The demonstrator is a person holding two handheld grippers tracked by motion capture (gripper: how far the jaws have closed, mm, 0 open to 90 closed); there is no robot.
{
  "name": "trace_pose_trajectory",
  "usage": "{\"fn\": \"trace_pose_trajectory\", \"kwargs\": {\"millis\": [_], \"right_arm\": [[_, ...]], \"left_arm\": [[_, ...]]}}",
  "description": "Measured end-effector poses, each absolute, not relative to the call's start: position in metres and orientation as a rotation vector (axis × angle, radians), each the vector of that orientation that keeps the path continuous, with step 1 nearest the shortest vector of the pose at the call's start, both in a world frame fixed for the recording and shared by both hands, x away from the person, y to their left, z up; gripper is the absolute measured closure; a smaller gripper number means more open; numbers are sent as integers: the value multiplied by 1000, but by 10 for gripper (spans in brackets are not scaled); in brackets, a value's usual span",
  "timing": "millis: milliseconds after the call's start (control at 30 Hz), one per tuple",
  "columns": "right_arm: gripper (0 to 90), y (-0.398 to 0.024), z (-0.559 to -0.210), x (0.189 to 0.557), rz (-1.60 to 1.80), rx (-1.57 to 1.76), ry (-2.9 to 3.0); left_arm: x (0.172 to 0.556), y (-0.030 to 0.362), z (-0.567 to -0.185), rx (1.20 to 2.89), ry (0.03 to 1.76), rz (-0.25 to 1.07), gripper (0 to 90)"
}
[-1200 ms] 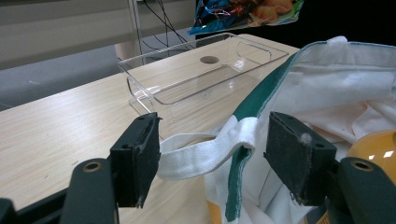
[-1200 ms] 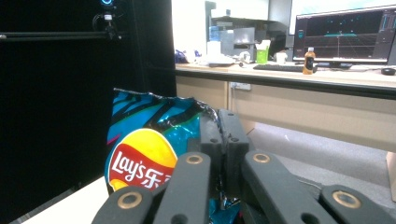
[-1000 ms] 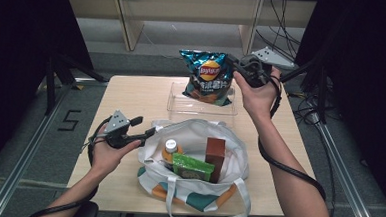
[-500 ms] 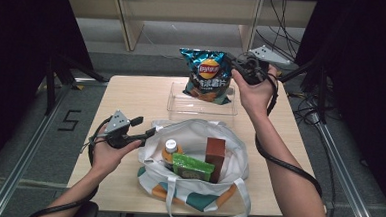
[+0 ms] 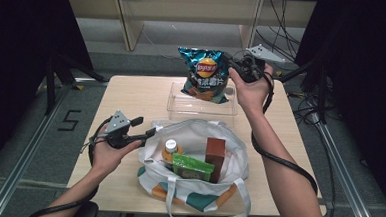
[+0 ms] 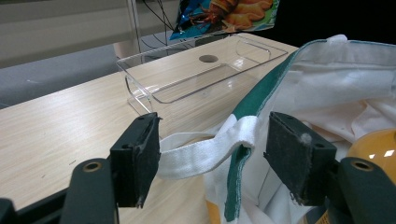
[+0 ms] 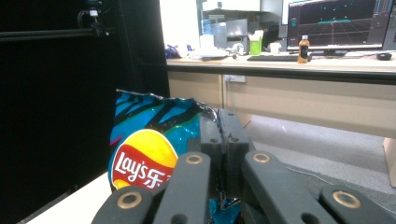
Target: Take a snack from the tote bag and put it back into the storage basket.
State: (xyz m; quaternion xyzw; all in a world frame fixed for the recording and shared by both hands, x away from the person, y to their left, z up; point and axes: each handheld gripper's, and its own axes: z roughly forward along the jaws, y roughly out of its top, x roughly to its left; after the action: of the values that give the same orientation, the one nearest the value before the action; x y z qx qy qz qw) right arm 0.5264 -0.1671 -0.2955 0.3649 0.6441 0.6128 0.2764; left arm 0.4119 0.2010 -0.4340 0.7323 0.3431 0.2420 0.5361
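The right gripper (image 5: 233,65) pinches the blue foil crisp bag (image 5: 207,74) above the clear plastic tray (image 5: 201,105), apparently unpacking; next, lower and release. The left gripper (image 6: 212,149) stands open around the white cloth tote's strap (image 6: 205,151).

Chip bag (image 5: 206,74) above tray (image 5: 201,105), tote bag (image 5: 197,159) in front

A light wooden table (image 5: 131,93) stands on grey floor (image 5: 39,130), where a "5" (image 5: 68,120) is marked off its left edge. Beyond the far edge is a pale wooden shelf (image 5: 186,10) with cables (image 5: 279,40). Dark curtains (image 5: 13,54) flank both sides. A desk (image 7: 299,63) carries a monitor (image 7: 338,23).
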Motion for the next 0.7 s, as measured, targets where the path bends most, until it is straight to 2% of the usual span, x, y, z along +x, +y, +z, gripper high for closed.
{"fn": "trace_pose_trajectory", "kwargs": {"millis": [700], "right_arm": [[900,-169,-311,545,1628,1061,1733]], "left_arm": [[413,202,-434,1744,815,578,343]]}}
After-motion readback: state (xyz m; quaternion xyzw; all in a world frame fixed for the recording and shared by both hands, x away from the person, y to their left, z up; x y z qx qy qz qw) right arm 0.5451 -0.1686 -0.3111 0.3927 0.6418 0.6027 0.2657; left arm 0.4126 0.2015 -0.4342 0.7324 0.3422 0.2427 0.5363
